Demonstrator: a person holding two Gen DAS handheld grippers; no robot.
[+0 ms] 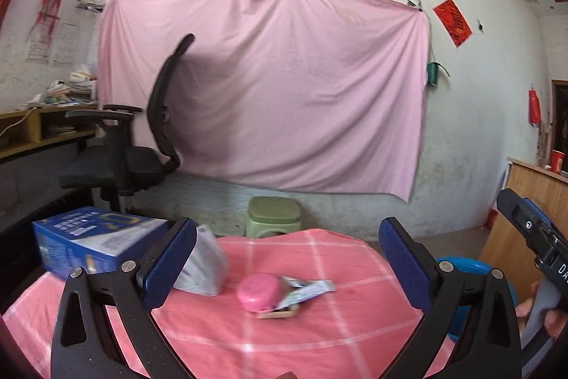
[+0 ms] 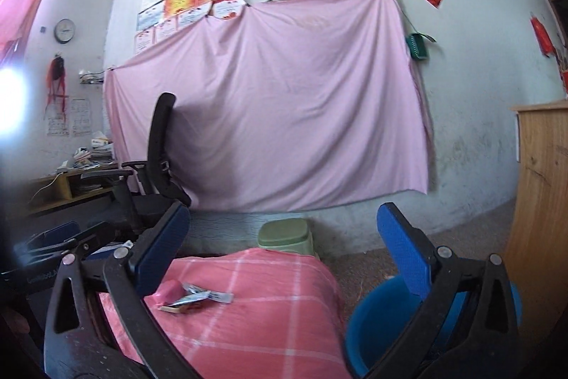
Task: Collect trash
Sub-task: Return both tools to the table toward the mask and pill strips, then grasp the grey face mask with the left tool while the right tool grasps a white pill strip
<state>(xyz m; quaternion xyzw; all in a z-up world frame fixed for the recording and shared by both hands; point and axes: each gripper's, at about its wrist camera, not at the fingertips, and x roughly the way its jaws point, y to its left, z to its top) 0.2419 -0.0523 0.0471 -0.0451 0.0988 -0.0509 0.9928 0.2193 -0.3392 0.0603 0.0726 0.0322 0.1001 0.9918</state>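
Both my claws are spread wide with nothing between the pads. My left gripper (image 1: 287, 258) hovers over the near edge of the table (image 1: 355, 325) with its pink checked cloth, looking straight at the litter; my right gripper (image 2: 284, 247) hangs off the table's right side, above the blue bin (image 2: 383, 318) on the floor. The trash lies in a small heap near the middle of the cloth: a flat foil wrapper (image 1: 309, 290) with a torn end pointing right, resting on a thin brownish scrap (image 1: 278, 313) that I cannot identify, both touching a round pink lid-like piece (image 1: 258, 293). Behind my left finger sits a crumpled grey bag (image 1: 204, 265), beside a blue box (image 1: 92, 240) at the table's far left. I judge the wrapper to be nearly weightless, limp and slick, so it will likely fold or slide if I pinch it by a corner; the better hold seems to be across its middle, where it rides up on the scrap and leaves room for a pad beneath. The pink piece looks rigid and smooth, and its domed top may squirt out of the pads, so I would take it across its flat rim. The bin stands close to the table's right edge, a short carry.
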